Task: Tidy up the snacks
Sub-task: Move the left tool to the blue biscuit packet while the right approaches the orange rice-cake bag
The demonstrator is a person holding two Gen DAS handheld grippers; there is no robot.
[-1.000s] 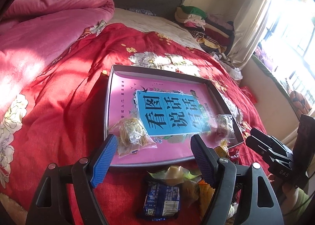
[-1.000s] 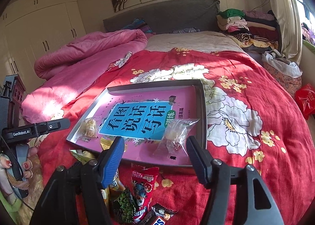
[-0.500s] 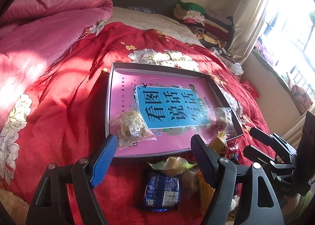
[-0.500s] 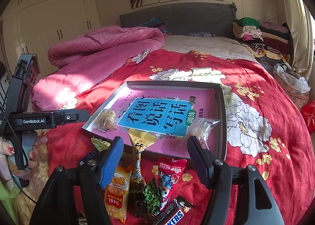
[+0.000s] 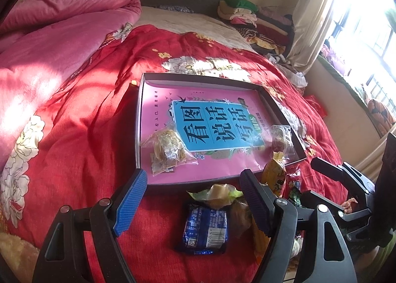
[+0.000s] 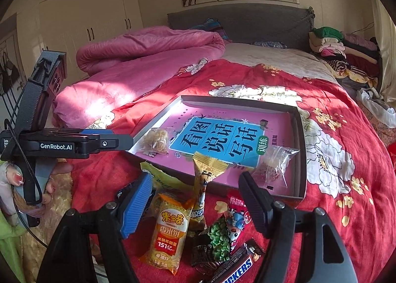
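A shallow grey box (image 5: 138, 119) (image 6: 300, 149) with a pink book in it lies on the red bedspread. It holds two clear snack bags, one at its left (image 5: 168, 150) (image 6: 156, 143) and one at its right (image 5: 281, 138) (image 6: 274, 163). A pile of snacks lies in front of the box: a blue packet (image 5: 205, 227), an orange rice-cracker pack (image 6: 169, 233), a yellow wrapper (image 6: 206, 171), a Snickers bar (image 6: 235, 269). My left gripper (image 5: 193, 202) is open and empty above the blue packet. My right gripper (image 6: 195, 207) is open and empty above the pile.
A rolled pink duvet (image 6: 148, 48) lies at the far left of the bed. Folded clothes (image 6: 341, 48) are stacked at the far right by the headboard. The left gripper's body (image 6: 61, 145) shows at the left of the right wrist view.
Both grippers have drawn back from the box toward the bed's near edge, bringing more of the snack pile into view. Both stay open and empty.
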